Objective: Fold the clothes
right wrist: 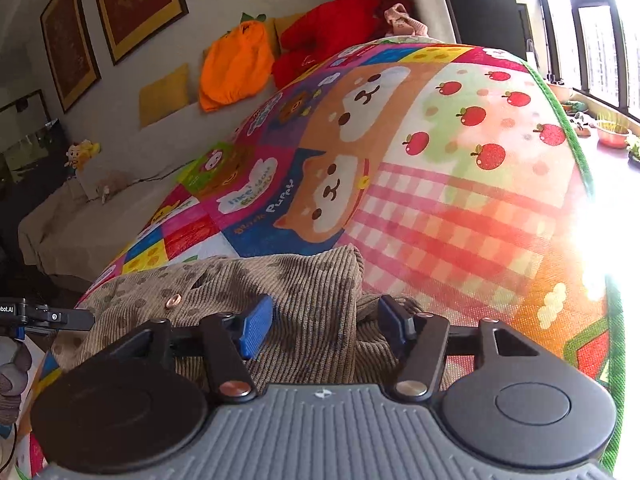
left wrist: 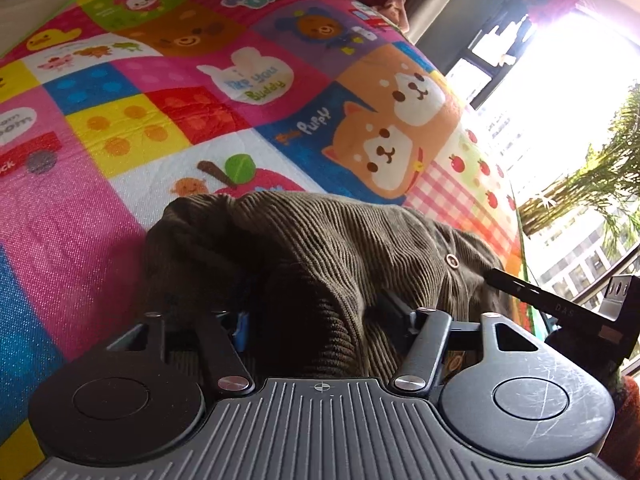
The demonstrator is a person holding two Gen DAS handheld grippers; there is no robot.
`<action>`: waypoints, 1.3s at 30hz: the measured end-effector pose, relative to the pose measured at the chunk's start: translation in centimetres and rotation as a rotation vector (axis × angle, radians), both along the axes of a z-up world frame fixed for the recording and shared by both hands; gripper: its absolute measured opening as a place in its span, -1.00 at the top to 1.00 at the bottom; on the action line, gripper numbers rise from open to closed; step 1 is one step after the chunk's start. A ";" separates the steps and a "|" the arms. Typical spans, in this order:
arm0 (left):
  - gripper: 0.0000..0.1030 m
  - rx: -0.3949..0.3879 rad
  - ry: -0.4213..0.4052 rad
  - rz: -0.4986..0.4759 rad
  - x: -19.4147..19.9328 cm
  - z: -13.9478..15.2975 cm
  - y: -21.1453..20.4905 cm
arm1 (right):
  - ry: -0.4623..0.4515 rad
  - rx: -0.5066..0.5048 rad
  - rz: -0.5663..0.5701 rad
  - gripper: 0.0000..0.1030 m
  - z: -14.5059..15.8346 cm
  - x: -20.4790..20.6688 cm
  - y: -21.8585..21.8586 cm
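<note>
the olive-brown ribbed corduroy garment (right wrist: pixel 280 292) lies bunched on the colourful cartoon patchwork play mat (right wrist: pixel 460 200), a raised fold straight ahead between the parted blue pads of the right claw (right wrist: pixel 326 326), while the left claw (left wrist: pixel 320 316), pads buried in cloth, straddles the other side, grip unclear.

The corduroy garment (right wrist: pixel 280 292) lies bunched on the near part of the play mat (right wrist: pixel 460 208), which runs away to the far wall. The right gripper (right wrist: pixel 324 320) straddles a fold of it, the left gripper (left wrist: pixel 320 312) just beside, to its left. Cushions (right wrist: pixel 232 68) sit beyond the mat's far edge; windows (right wrist: pixel 600 40) stand right.
</note>
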State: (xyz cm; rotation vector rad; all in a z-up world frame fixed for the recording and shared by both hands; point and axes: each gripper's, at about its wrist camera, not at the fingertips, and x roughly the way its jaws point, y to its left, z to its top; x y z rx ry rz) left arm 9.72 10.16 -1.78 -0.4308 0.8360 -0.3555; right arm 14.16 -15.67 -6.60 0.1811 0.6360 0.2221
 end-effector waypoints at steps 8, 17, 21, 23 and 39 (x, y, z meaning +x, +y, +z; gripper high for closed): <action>-0.30 0.100 -0.035 -0.035 -4.0 1.1 2.1 | 0.090 -0.190 0.100 -0.08 -1.5 -1.9 0.6; -0.69 -0.116 0.082 -0.004 1.5 -1.0 1.2 | 0.068 0.111 0.089 -0.20 -1.0 1.7 -1.5; 0.01 -0.084 0.050 -0.031 3.8 -1.6 -0.3 | 0.075 0.067 0.172 0.17 -2.2 3.3 0.9; 0.35 -0.059 0.015 -0.031 5.6 -0.8 -0.5 | 0.052 0.058 0.185 0.45 -1.8 4.2 1.7; 0.47 0.015 -0.156 -0.023 6.0 4.9 0.9 | -0.080 0.048 0.222 0.80 4.3 5.3 2.0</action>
